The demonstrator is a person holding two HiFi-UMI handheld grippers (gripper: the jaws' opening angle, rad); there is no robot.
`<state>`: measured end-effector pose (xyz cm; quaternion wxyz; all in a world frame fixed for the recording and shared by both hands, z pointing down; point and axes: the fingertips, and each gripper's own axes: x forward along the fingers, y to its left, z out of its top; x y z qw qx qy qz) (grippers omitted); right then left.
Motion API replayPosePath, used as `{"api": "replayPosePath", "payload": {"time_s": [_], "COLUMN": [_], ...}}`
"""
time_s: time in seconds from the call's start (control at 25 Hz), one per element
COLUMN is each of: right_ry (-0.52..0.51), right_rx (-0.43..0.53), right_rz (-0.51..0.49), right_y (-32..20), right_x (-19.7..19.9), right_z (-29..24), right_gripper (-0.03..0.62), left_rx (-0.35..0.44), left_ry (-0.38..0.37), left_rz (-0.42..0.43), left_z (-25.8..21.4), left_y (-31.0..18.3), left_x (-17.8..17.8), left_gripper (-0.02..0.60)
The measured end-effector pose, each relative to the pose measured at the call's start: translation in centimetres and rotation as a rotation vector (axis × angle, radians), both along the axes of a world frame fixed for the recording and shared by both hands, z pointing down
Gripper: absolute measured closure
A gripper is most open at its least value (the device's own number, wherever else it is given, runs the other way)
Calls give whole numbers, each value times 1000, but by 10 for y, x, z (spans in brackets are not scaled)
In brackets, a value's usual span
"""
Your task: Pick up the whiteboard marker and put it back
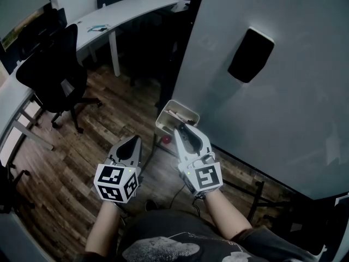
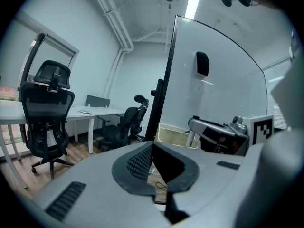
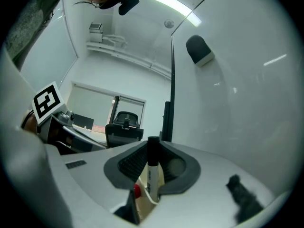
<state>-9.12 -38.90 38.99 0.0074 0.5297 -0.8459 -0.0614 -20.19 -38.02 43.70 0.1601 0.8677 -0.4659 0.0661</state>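
Observation:
A whiteboard marker [image 3: 152, 169] with a black cap and a white body stands upright between the jaws of my right gripper [image 3: 153, 163], which is shut on it. In the head view the right gripper [image 1: 181, 129] hangs just over the beige tray [image 1: 165, 115] fixed at the whiteboard's [image 1: 283, 119] lower edge. The tray [image 3: 142, 203] shows right below the marker, with something red [image 3: 137, 191] beside it. My left gripper [image 1: 132, 141] is to the left, above the floor, its jaws shut with nothing in them [image 2: 152, 161].
A black eraser [image 1: 250, 55] sticks to the whiteboard. A black office chair [image 1: 54, 78] and a white desk [image 1: 117, 15] stand to the left on the wooden floor. The board's stand leg [image 1: 256, 195] runs along the floor at right.

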Motion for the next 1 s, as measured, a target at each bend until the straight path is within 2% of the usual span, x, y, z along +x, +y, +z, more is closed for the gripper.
{"api": "replayPosePath", "payload": {"time_s": [0.2,0.36,0.56,1.0], "right_ry": [5,52,33,7], "right_rx": [6,-62,-108,-130], "right_rz": [14,18,13,-41], "right_y": [8,15,27,54], "right_x": [8,15,27,44], "right_z": [1,16,26,24], "right_gripper": [513,513,513,488], "left_rx": [2,2,9,29], "left_ry": [-6,-10,-19,-30], "left_rz": [-1,-5,-17,-63], "left_z": [0,-1,-5,-14], "left_y": [8,15,29,63], "left_x": [5,10,17,34], "left_gripper": [568,568,568,568]}}
